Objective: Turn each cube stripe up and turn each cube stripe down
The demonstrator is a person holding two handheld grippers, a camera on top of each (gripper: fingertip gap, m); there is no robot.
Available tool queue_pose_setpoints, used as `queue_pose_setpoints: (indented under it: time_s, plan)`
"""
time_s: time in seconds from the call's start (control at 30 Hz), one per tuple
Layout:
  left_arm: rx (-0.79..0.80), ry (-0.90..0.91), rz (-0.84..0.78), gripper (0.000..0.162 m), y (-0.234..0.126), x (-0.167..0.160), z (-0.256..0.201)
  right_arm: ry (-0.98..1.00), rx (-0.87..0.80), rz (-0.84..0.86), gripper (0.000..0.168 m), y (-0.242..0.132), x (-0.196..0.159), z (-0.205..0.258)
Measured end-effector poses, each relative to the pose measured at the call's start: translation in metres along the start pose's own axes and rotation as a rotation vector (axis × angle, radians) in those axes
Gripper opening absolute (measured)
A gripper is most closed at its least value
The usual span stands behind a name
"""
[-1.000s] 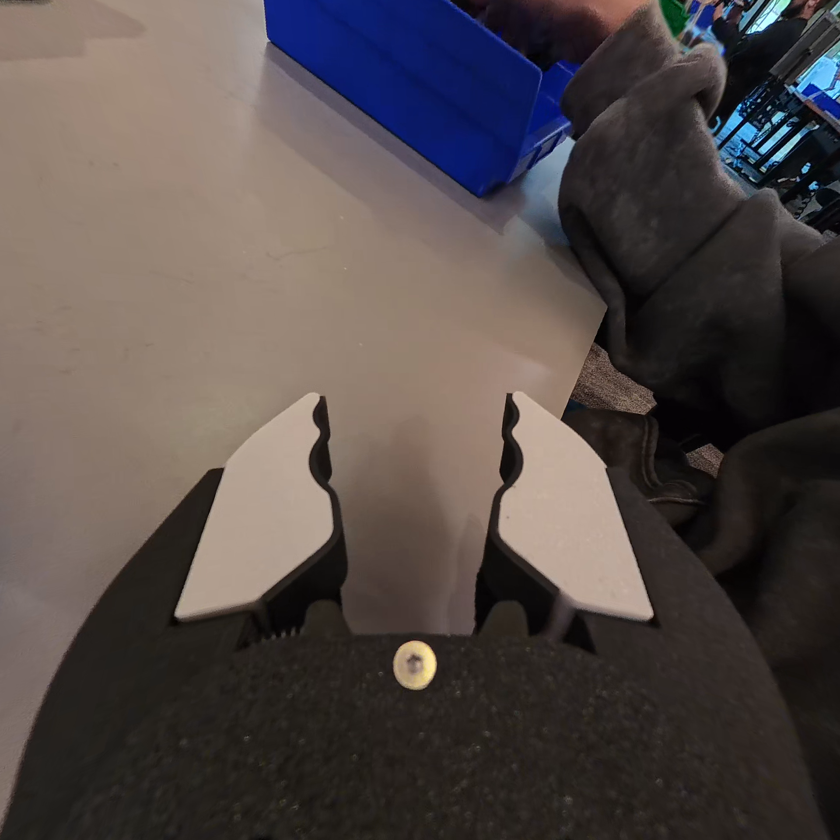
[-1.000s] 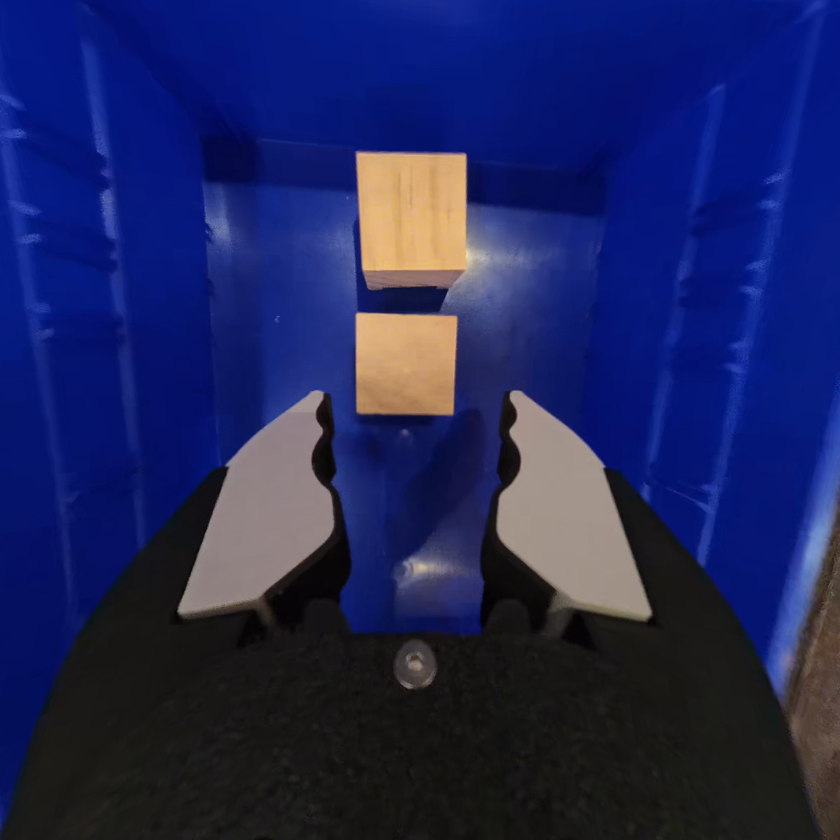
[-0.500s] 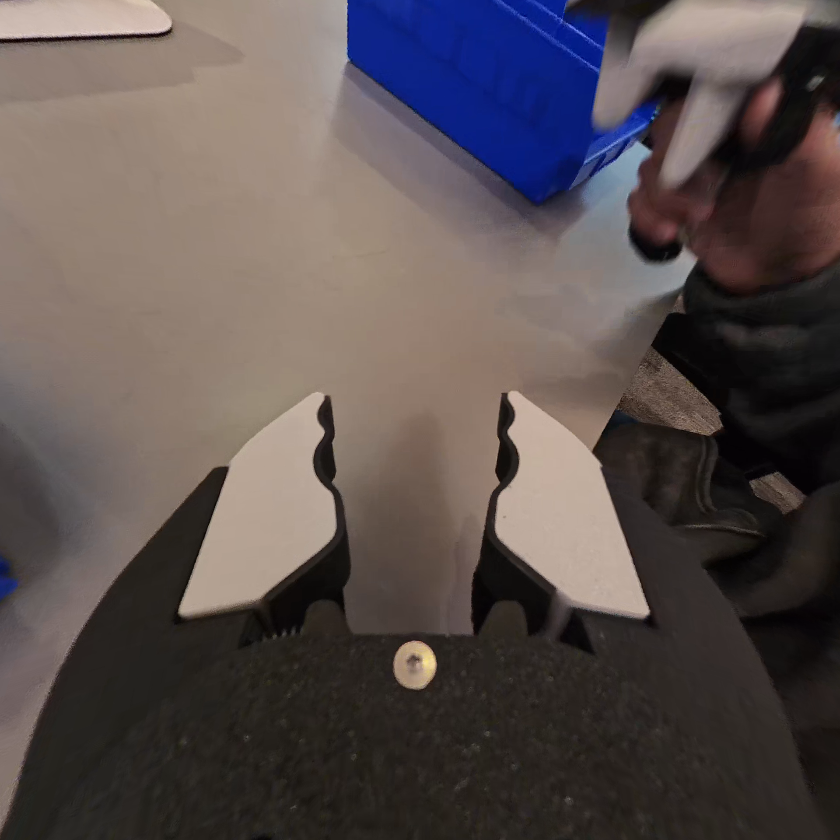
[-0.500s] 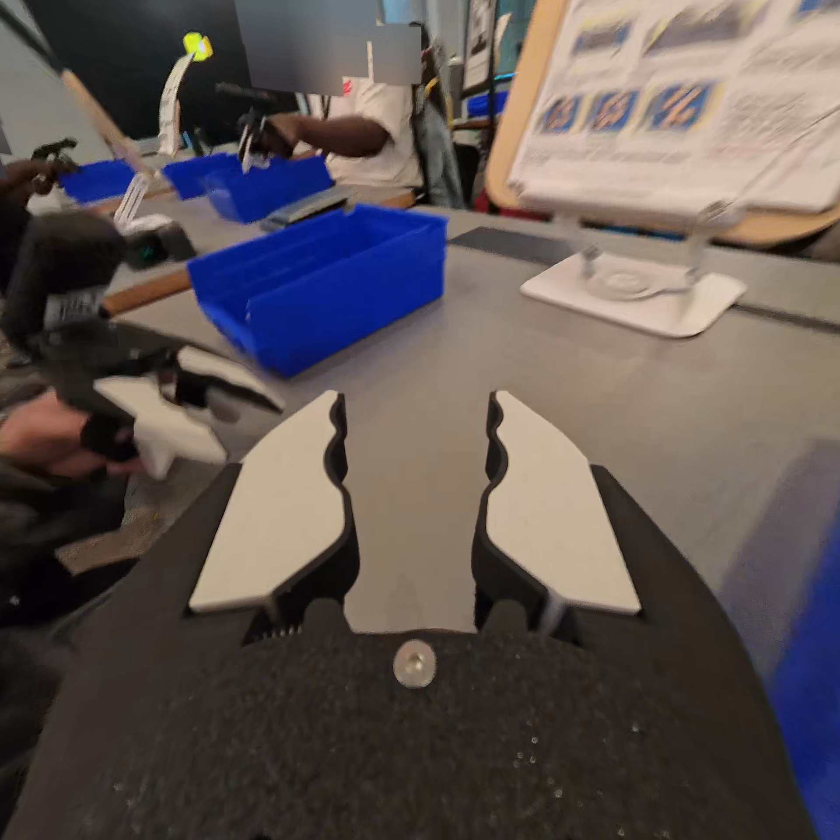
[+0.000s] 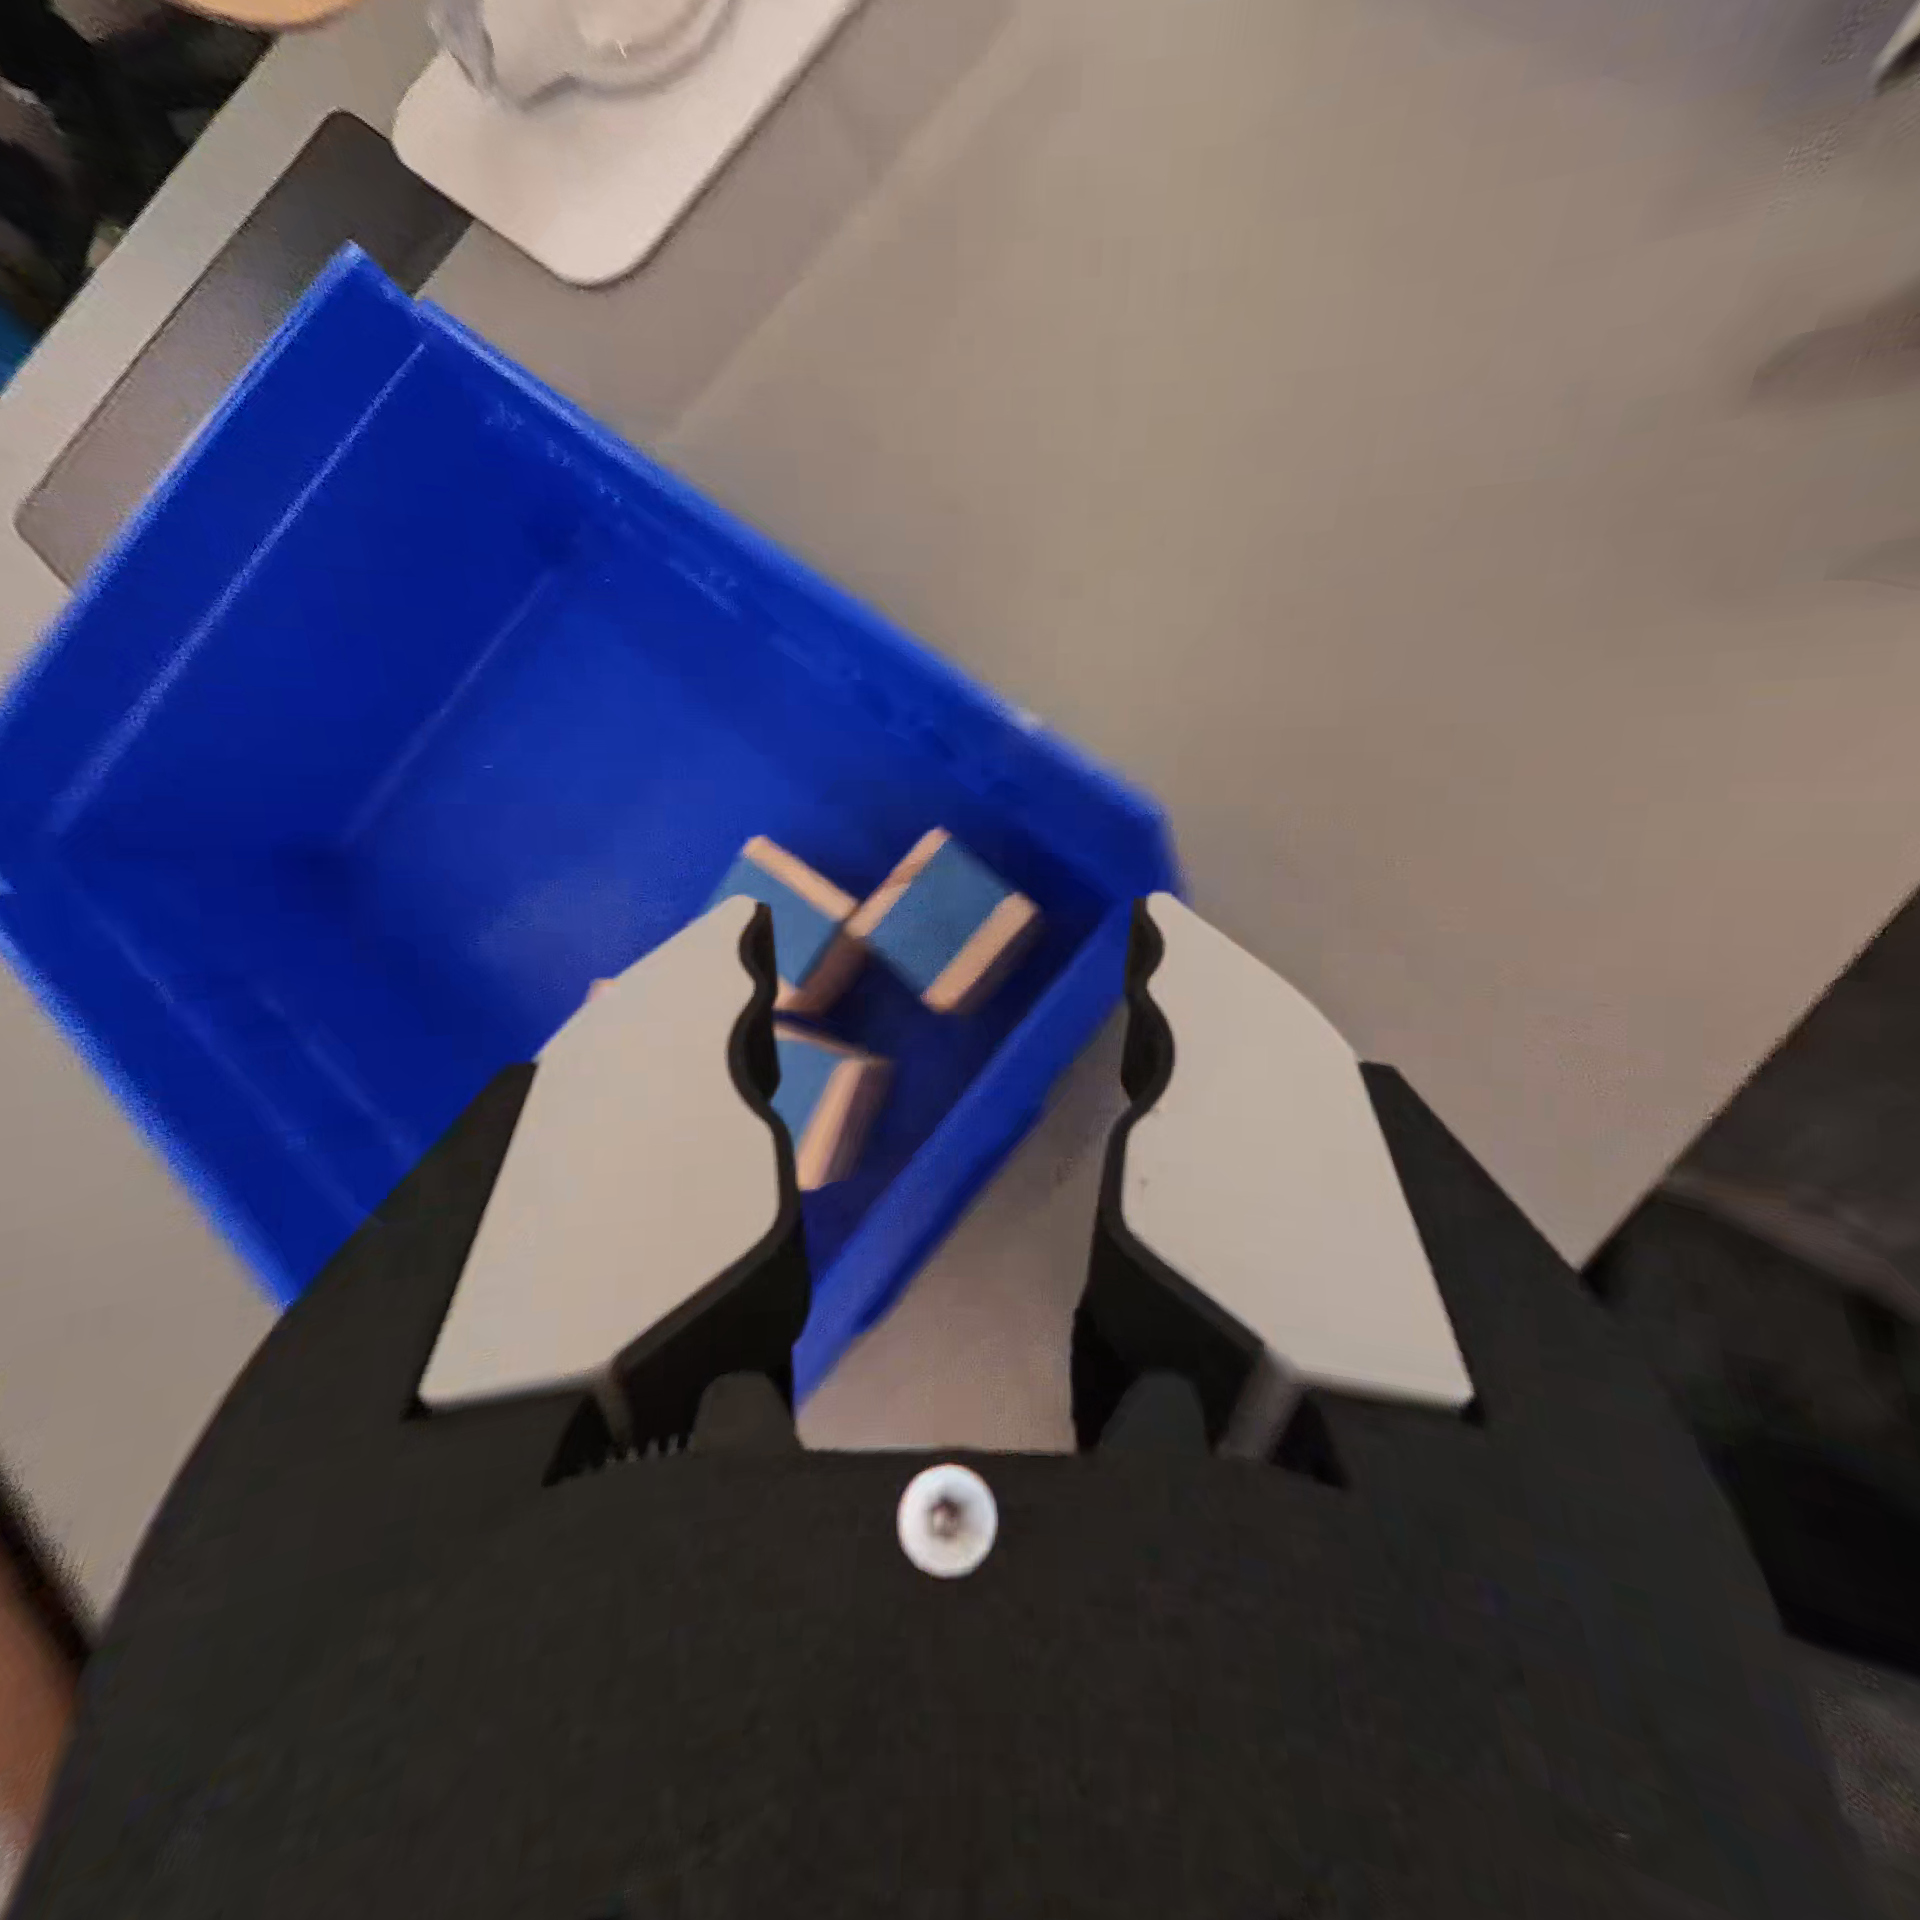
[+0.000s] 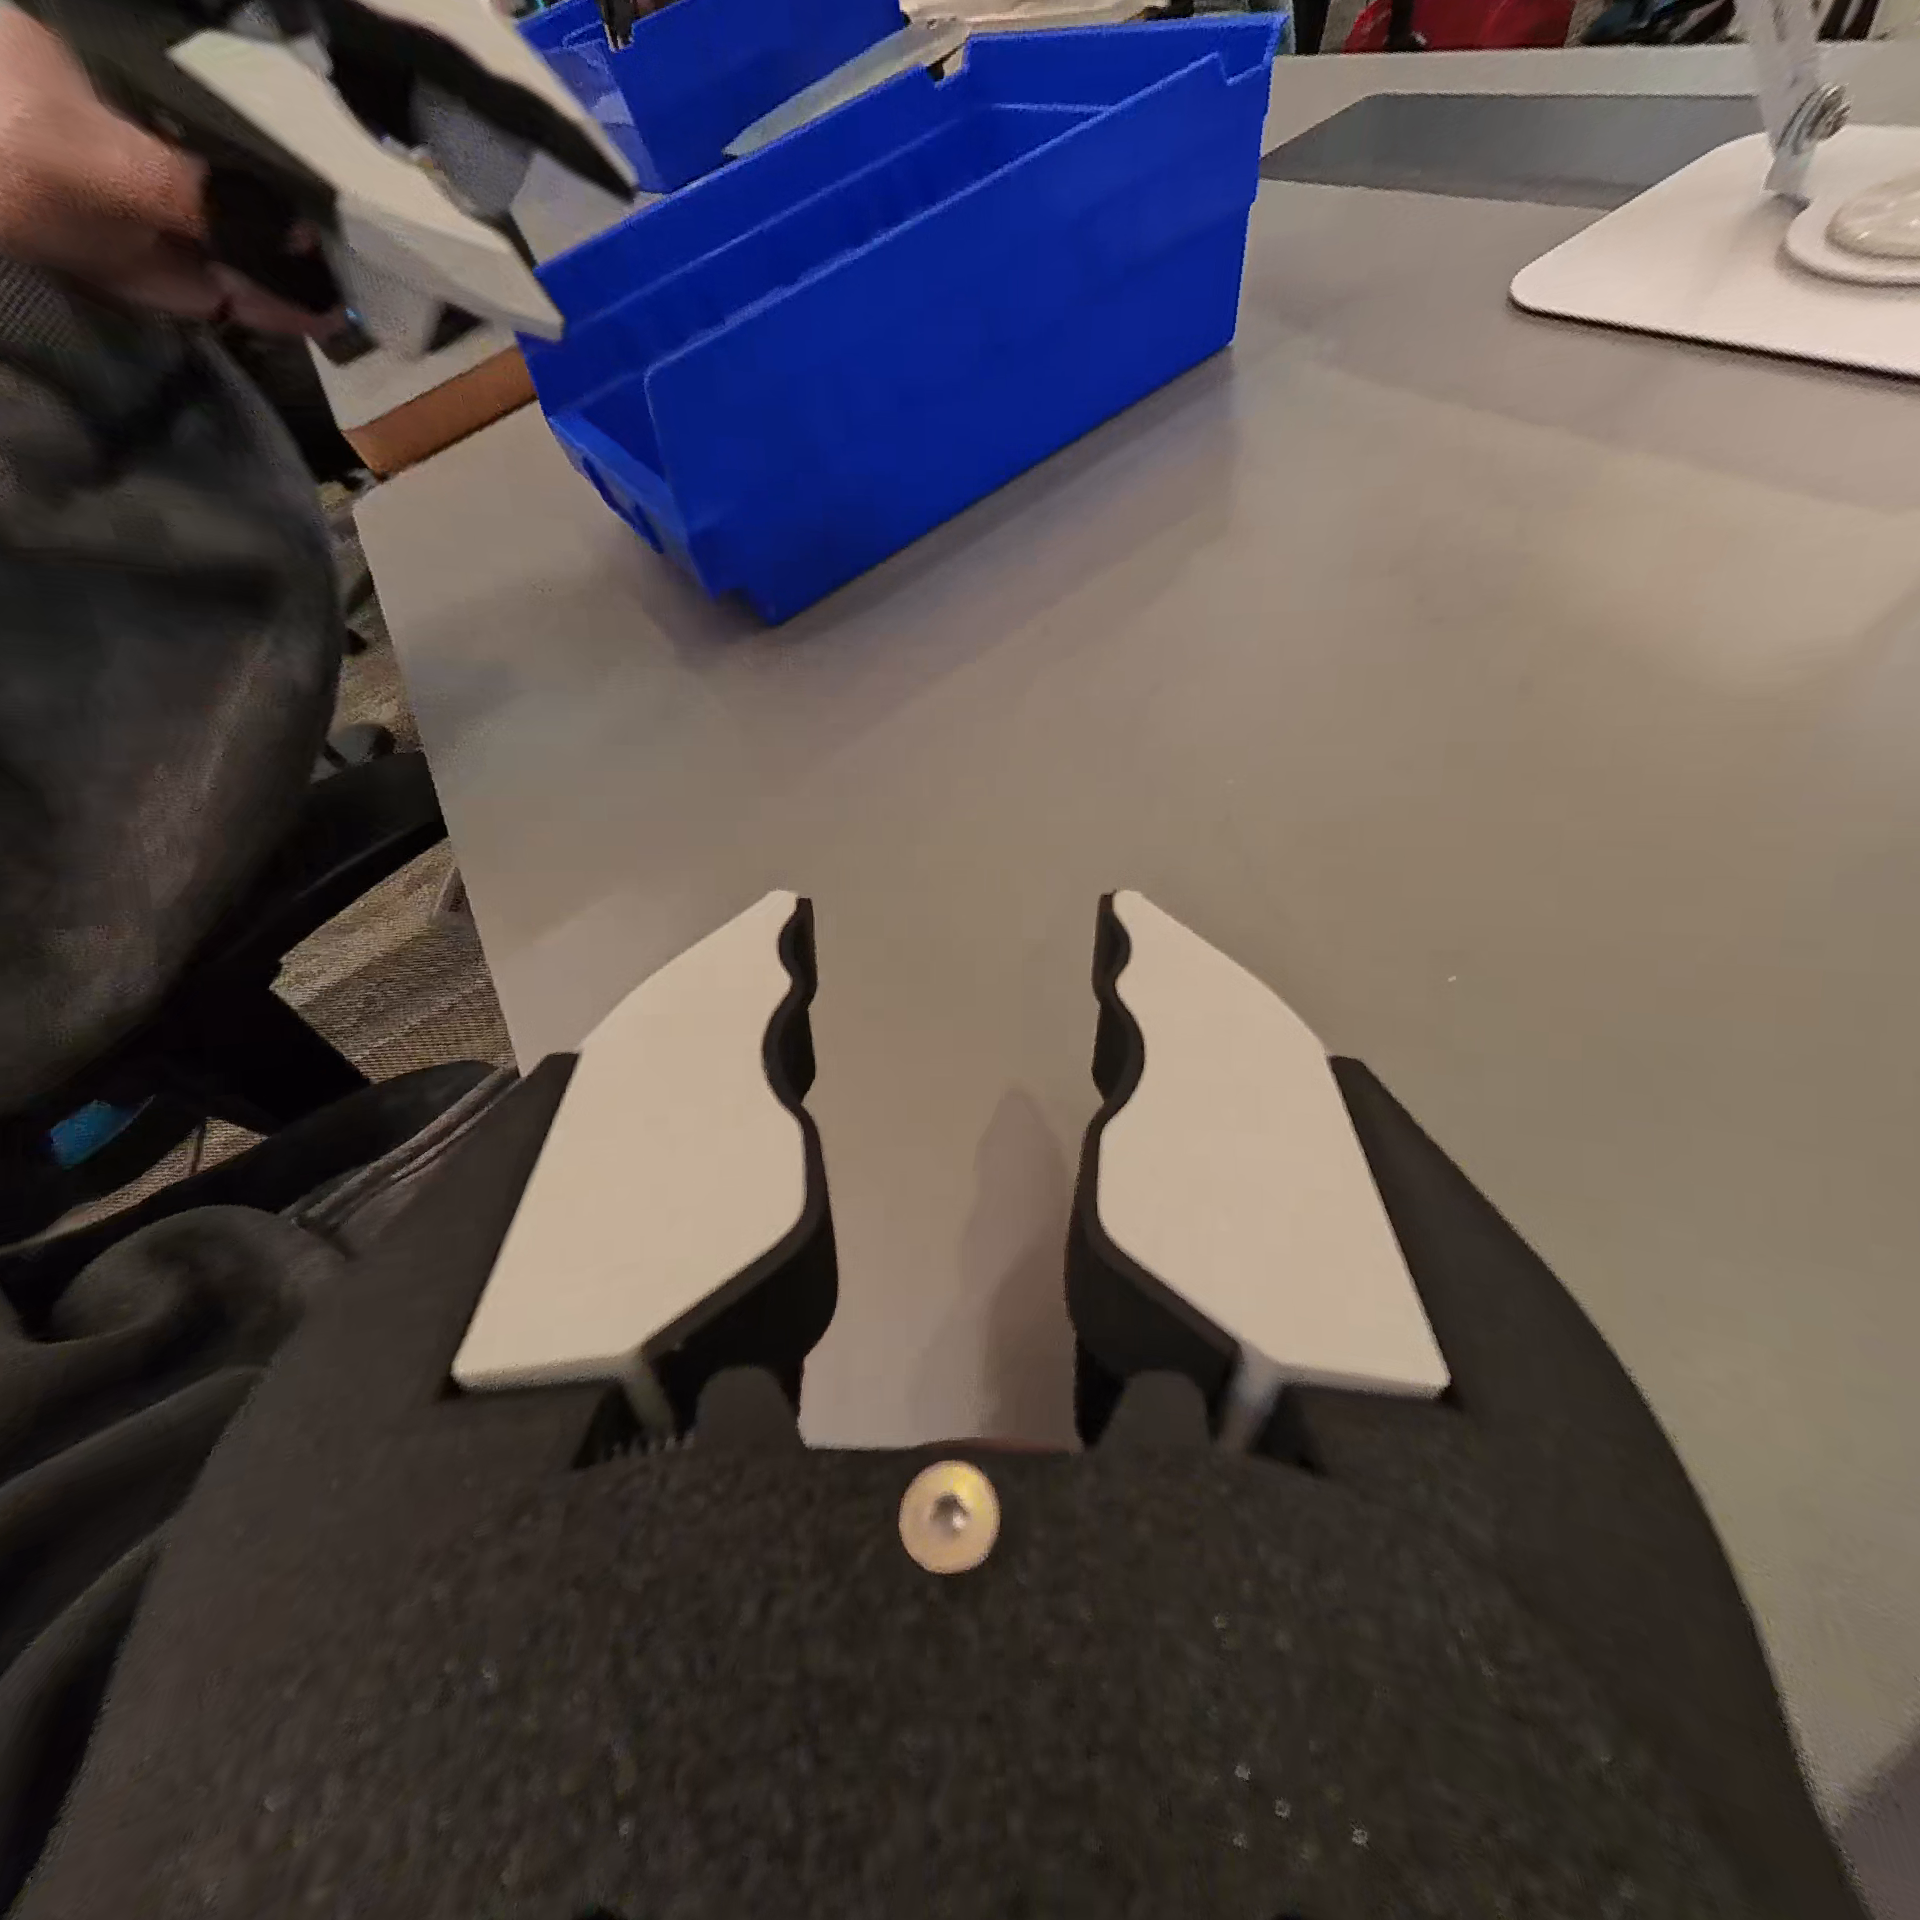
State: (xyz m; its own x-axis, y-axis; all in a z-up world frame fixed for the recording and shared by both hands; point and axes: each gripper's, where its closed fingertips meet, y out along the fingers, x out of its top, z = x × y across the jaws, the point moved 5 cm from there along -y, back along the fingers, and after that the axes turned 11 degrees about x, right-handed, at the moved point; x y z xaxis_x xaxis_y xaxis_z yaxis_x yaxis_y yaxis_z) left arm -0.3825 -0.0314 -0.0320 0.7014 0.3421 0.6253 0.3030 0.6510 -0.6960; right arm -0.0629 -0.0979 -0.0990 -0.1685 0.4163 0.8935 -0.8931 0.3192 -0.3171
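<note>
Big grey table [image 6: 1351, 675] takes up most of both views, matte, with soft light on it. A white flat stand base [image 6: 1704, 281] sits at its far end, next to a dark mat [image 5: 239, 343]. Off the table's near edge there's speckled carpet [image 6: 384, 987] and a black chair base [image 6: 312, 862].

— Can you read anything from where you stand?
— No, not a word or number. The blue bin [image 5: 343, 665] has plain walls, the white stand base [image 6: 1704, 281] is bare, and the cubes [image 5: 940, 920] carry only blue faces.
— Same here, nothing legible.
</note>
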Motion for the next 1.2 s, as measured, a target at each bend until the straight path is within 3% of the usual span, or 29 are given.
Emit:
queue_pose_setpoints:
  time_s: [0.27,0.47,0.5,0.57,0.7,0.87,0.97,1.2]
  plan:
    - [-0.169,0.464,0.323,0.069,0.072,-0.032,0.047,0.017,-0.017,0.008,0.050,-0.002,-0.004,-0.007]
    - [-0.251,0.525,0.378,0.071,0.104,-0.038,0.047,0.061,-0.009,-0.001,0.050,-0.003,-0.006,-0.013]
    - [-0.264,0.545,0.406,0.069,0.108,-0.043,0.047,0.070,-0.005,-0.004,0.050,-0.002,-0.006,-0.013]
    - [-0.292,0.580,0.442,0.045,0.112,-0.051,0.045,0.087,0.006,-0.005,0.050,-0.002,-0.006,-0.014]
    - [-0.270,0.575,0.416,0.045,0.102,-0.046,0.051,0.102,0.019,-0.001,0.049,-0.001,-0.007,-0.015]
    - [-0.171,0.411,0.300,0.045,0.065,-0.030,0.071,0.100,0.024,-0.010,0.048,-0.004,-0.004,-0.014]
    - [-0.136,0.166,0.167,0.045,0.043,-0.016,0.078,0.106,0.035,-0.037,0.048,-0.010,0.001,-0.014]
    - [-0.360,-0.476,-0.178,0.044,0.028,0.035,0.029,0.237,0.132,-0.204,0.049,-0.028,0.021,-0.019]
